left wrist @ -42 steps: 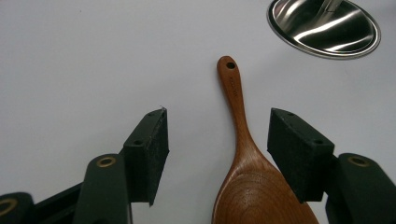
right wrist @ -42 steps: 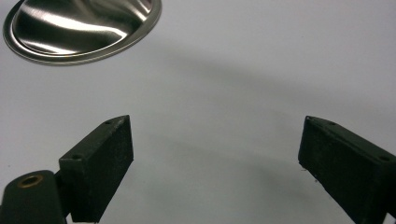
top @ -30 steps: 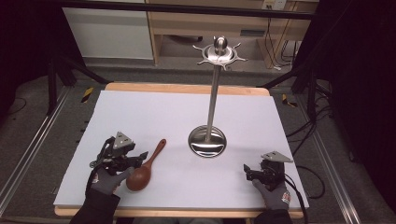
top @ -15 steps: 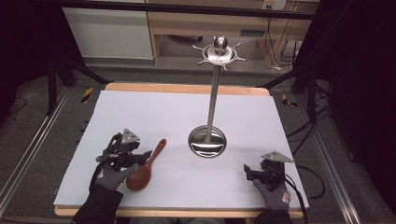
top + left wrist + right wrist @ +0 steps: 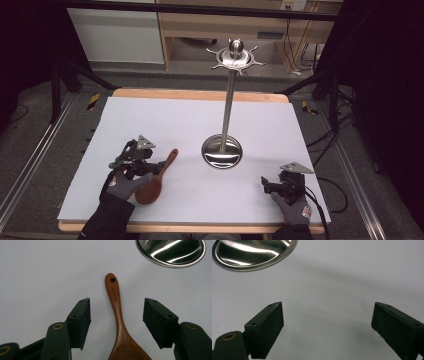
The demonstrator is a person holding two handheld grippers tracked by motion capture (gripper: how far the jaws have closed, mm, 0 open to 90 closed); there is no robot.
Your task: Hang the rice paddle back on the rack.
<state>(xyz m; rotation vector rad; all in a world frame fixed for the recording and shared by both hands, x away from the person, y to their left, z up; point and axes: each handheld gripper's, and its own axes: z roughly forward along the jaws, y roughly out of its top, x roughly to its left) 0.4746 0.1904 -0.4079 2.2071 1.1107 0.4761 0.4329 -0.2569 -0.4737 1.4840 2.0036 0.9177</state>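
White-covered table (image 5: pixel 165 120) on a wooden board, dark room with cabinets behind. Wooden spoon (image 5: pixel 156 178) lies flat near the front left, long axis diagonal, handle toward the steel stand (image 5: pixel 222 150). Engraved handle lettering is illegible. Left gripper (image 5: pixel 117 315), jaws just widened, straddles the spoon untouched; right gripper (image 5: pixel 327 322) wide, empty.
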